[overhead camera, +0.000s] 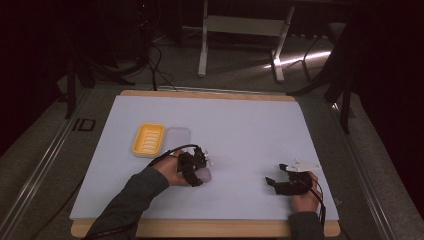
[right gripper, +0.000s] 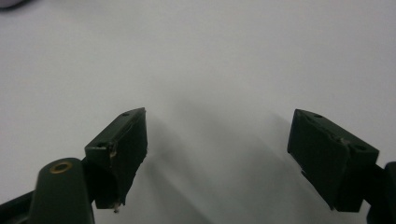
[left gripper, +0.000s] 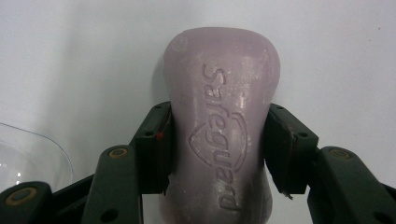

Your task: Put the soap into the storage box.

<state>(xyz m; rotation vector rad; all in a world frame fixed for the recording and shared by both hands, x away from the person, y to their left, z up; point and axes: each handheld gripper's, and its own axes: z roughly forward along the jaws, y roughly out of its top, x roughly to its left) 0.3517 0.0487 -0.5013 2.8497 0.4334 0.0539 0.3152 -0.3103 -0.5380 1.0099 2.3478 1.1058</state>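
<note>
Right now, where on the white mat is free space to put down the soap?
Bare mat lies between the left gripper holding the soap and the open right gripper, and along the far edge. It is crowded by the yellow dish and clear lid.

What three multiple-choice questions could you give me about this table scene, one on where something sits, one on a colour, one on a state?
1. Where is the clear plastic lid?
A. Just right of the yellow soap dish
B. At the table's far right edge
C. Under the right gripper

2. What colour is the embossed bar of soap?
A. Green
B. Pale purple
C. Orange

3. How does the left gripper stand?
A. Wide open over bare table
B. Closed on the dish
C. Closed on the soap

Answers:
1 A, the high view shows lid and dish side by side.
2 B, the left gripper view shows lilac soap.
3 C, both pads press the bar's sides, while the right gripper's jaws gape over the white table.
</note>
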